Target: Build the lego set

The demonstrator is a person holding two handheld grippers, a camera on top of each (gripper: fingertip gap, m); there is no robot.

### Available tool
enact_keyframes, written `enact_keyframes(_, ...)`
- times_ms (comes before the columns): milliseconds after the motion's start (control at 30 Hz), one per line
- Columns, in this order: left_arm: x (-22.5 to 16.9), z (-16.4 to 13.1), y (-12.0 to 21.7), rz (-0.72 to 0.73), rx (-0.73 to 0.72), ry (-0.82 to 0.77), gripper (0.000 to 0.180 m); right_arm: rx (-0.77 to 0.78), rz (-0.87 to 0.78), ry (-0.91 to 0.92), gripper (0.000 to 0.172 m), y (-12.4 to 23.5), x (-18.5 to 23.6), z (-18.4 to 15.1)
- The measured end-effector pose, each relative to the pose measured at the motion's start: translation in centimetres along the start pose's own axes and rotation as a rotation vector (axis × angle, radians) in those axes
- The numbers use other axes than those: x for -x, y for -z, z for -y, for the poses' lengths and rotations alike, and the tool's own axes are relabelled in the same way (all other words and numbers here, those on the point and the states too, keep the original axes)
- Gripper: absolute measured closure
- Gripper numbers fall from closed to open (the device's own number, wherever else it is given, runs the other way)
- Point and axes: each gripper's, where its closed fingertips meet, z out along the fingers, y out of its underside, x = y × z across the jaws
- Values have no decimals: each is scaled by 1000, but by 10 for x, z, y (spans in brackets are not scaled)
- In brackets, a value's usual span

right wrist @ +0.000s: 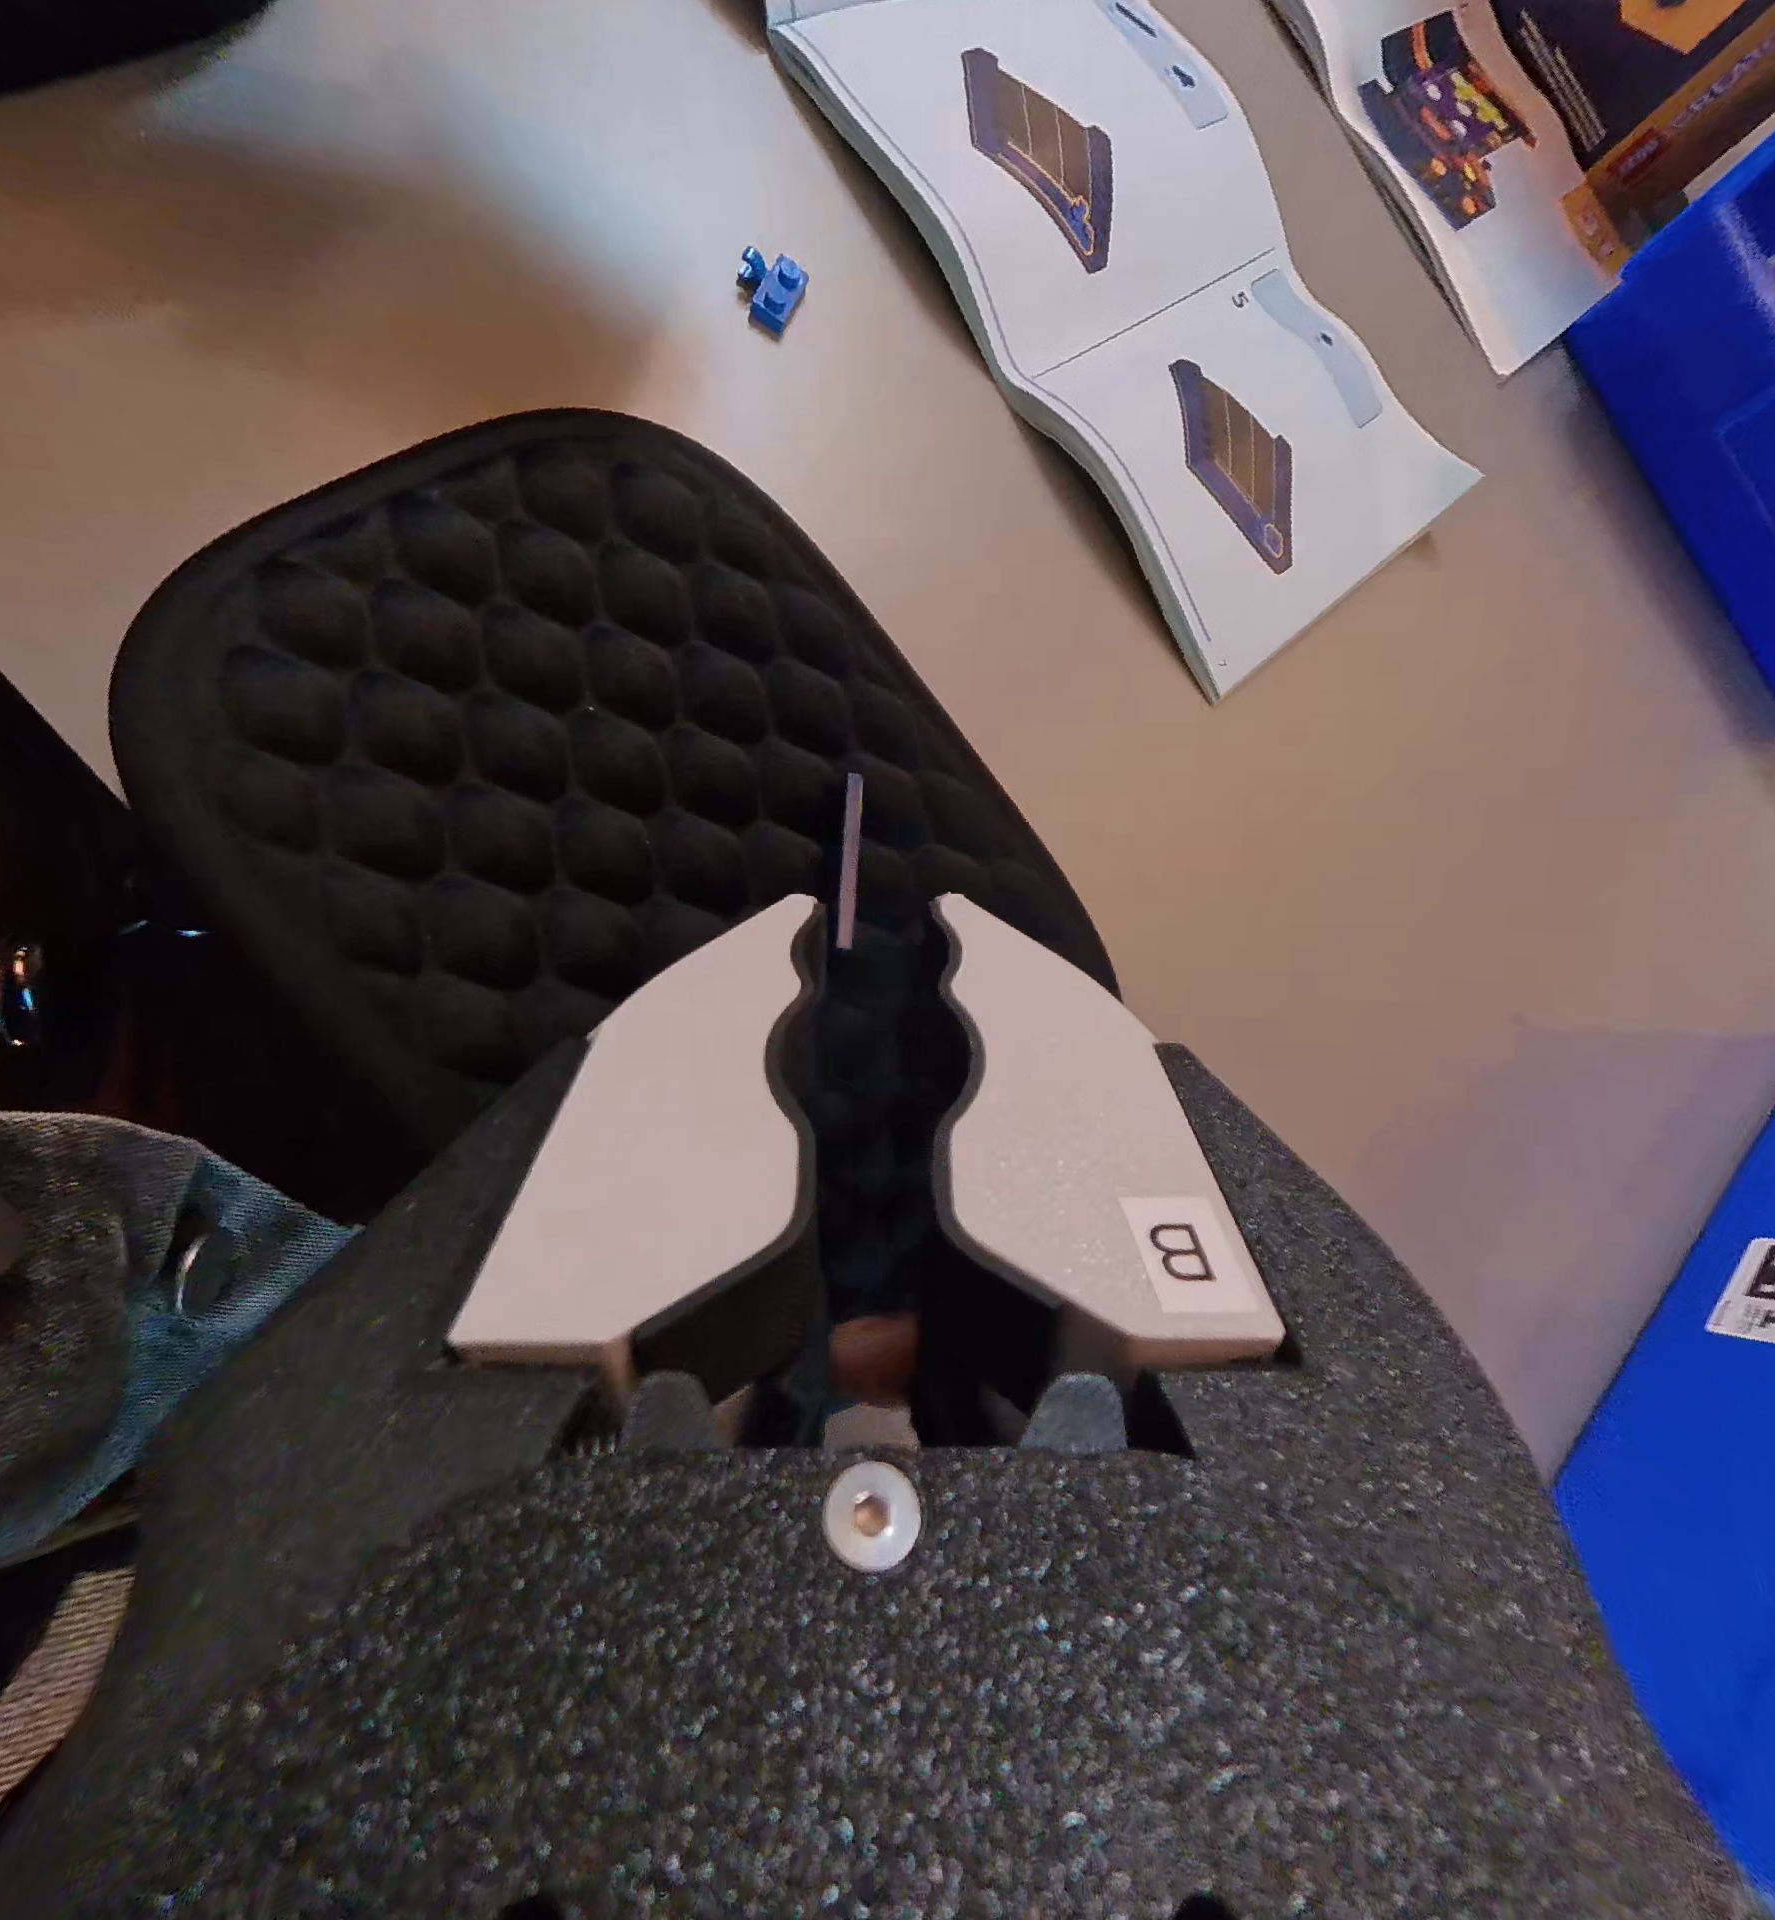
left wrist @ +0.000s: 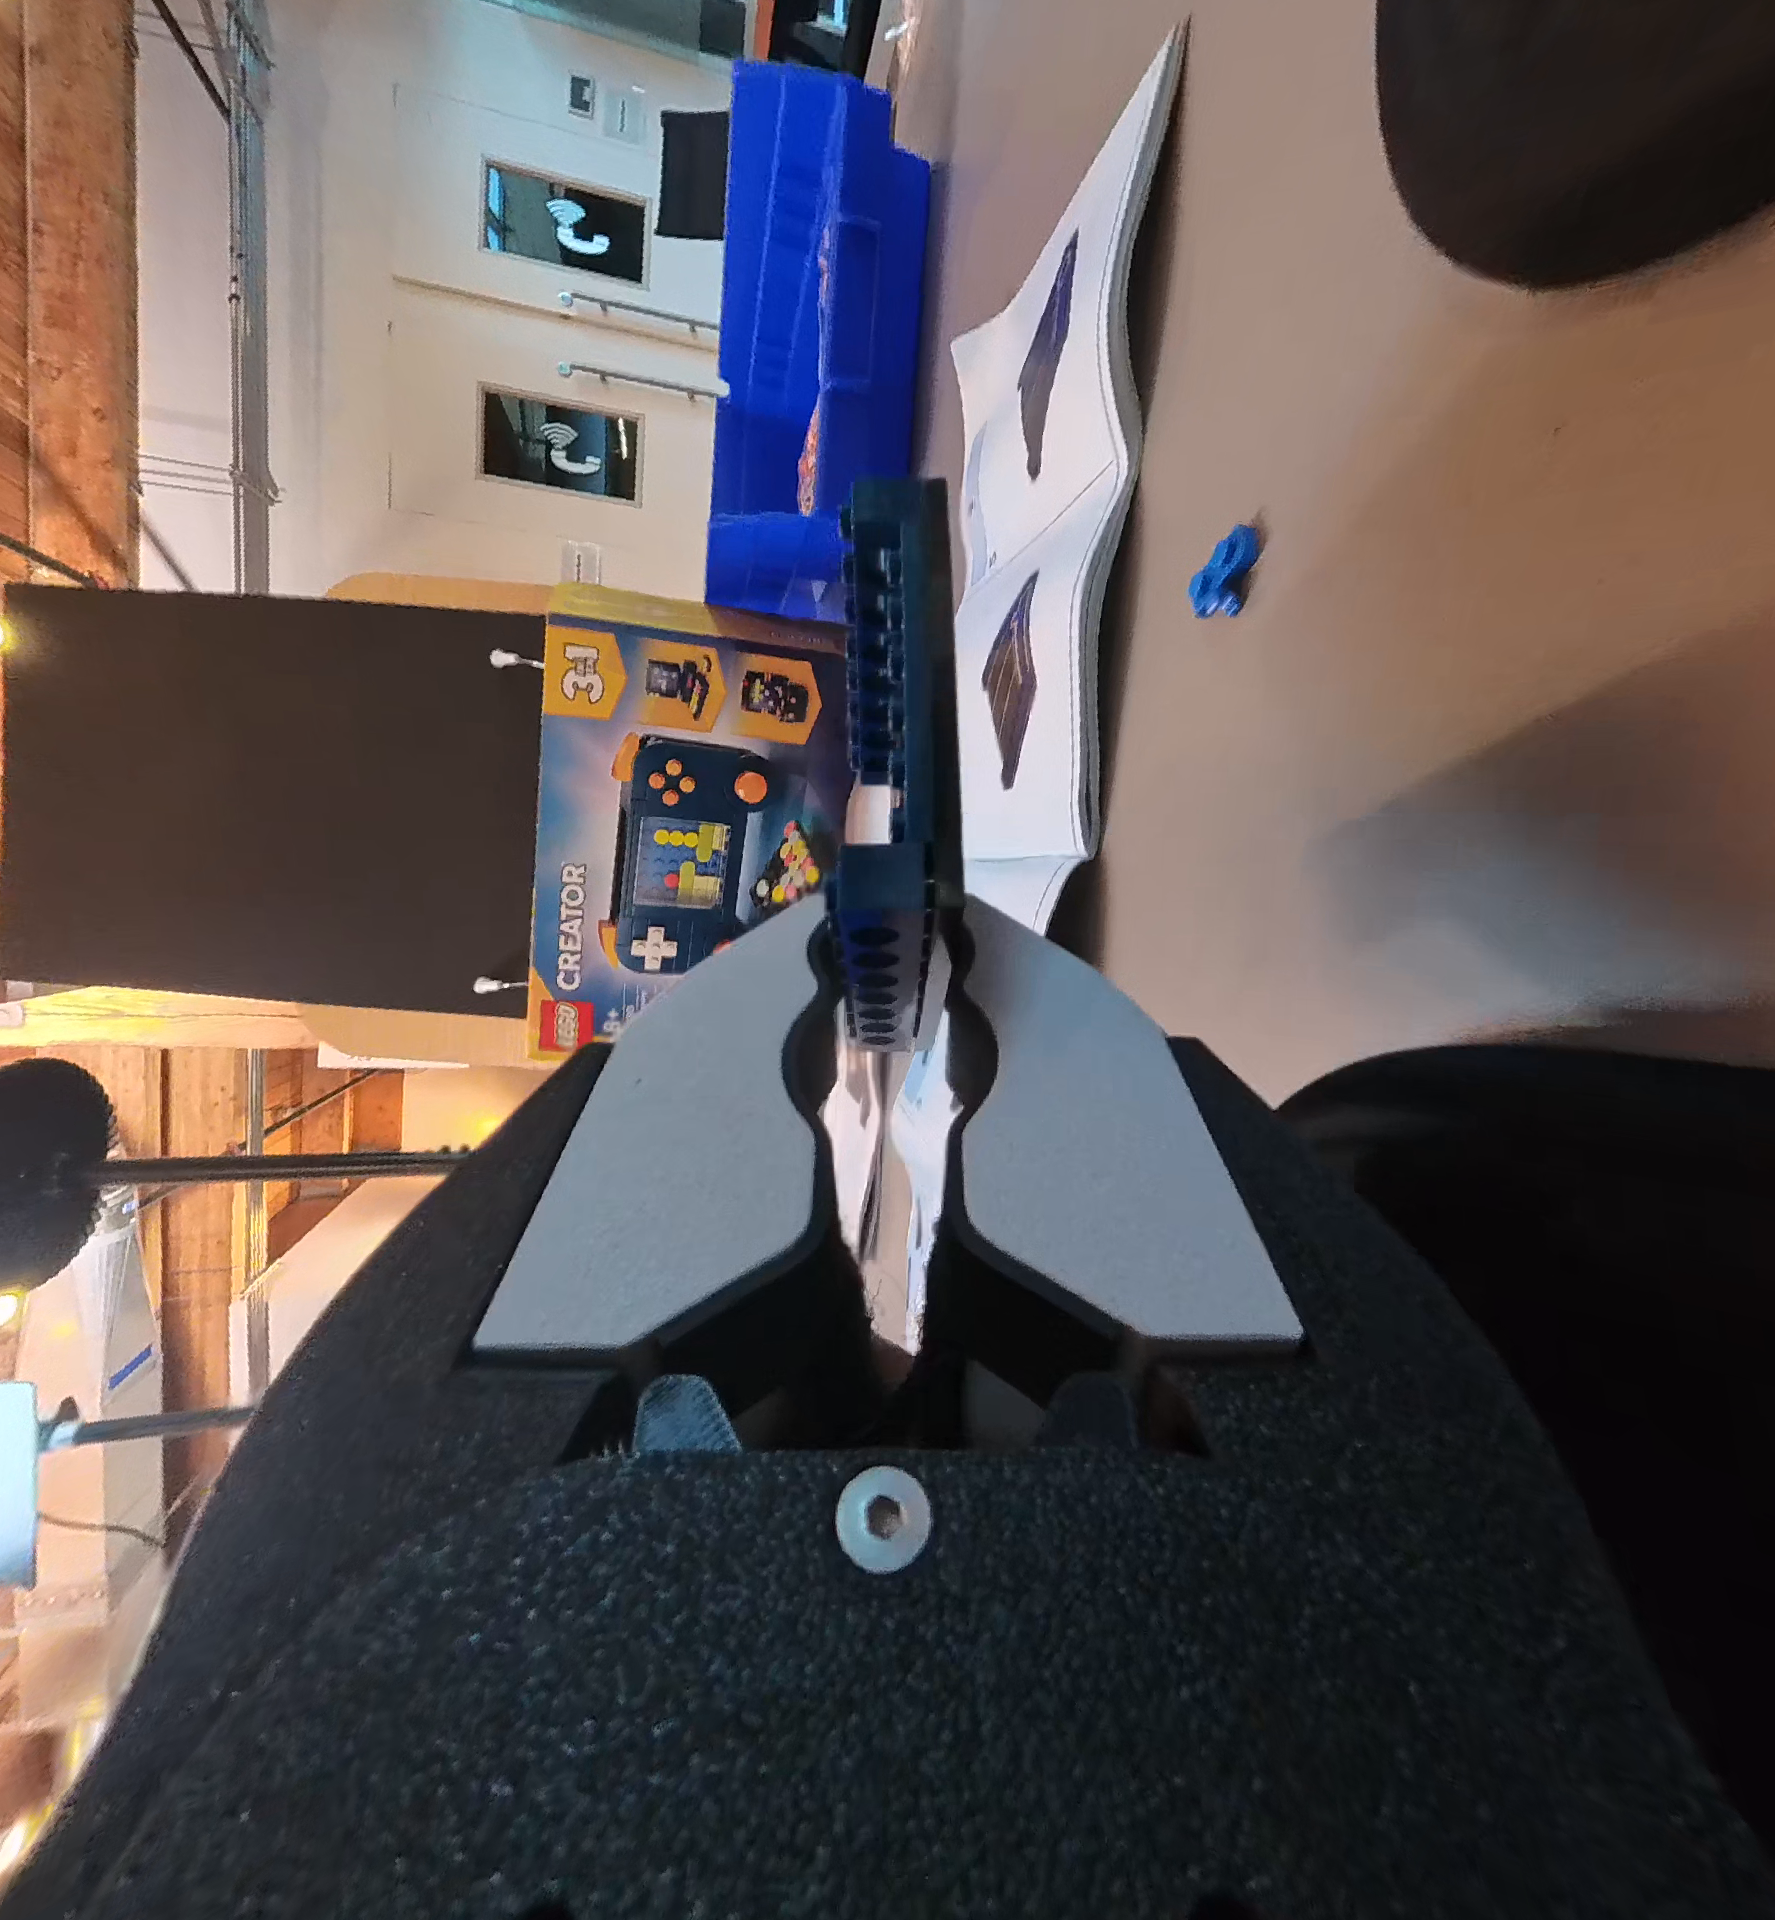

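My left gripper (left wrist: pixel 888 935) is turned on its side and is shut on the near end of a long dark blue brick assembly (left wrist: pixel 888 675), which carries a small white piece (left wrist: pixel 870 816) and sticks out ahead of the fingers. My right gripper (right wrist: pixel 878 925) hovers over the left gripper's black honeycomb body (right wrist: pixel 509 707). Its fingers stand apart. A thin pale strip (right wrist: pixel 848 862) stands between the fingertips, close to the left one and apart from the right one. What the strip belongs to is too dark to tell. A small blue piece (right wrist: pixel 774 291) lies loose on the table (right wrist: pixel 1382 831).
An open instruction booklet (right wrist: pixel 1122 312) lies beyond the blue piece, and a second booklet (right wrist: pixel 1434 156) lies farther back. A blue bin (right wrist: pixel 1724 436) stands at the right, another (right wrist: pixel 1714 1507) at the near right. The toy set's box (left wrist: pixel 675 810) stands by a black board (left wrist: pixel 259 790).
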Motion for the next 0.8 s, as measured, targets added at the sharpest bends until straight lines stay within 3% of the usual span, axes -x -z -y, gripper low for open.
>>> enact_keyframes(100, -4, 8, 1, -27, -49, -50, 164, -5, -32, 59, 153, 2, -1, 1)
enact_keyframes(200, -6, 18, 1, -35, -92, -139, 165, -24, 18, 5, 163, 2, 2, -1)
enact_keyframes(333, -4, 34, -1, -42, -165, -193, 164, -86, 72, -80, 159, 10, -2, 3)
enact_keyframes(567, -18, 65, -16, -69, -335, -359, 165, -68, 79, -47, 154, 5, 3, -2)
enact_keyframes(800, -23, 82, -27, -26, -435, -368, 165, -67, 46, 20, 163, 1, 3, -3)
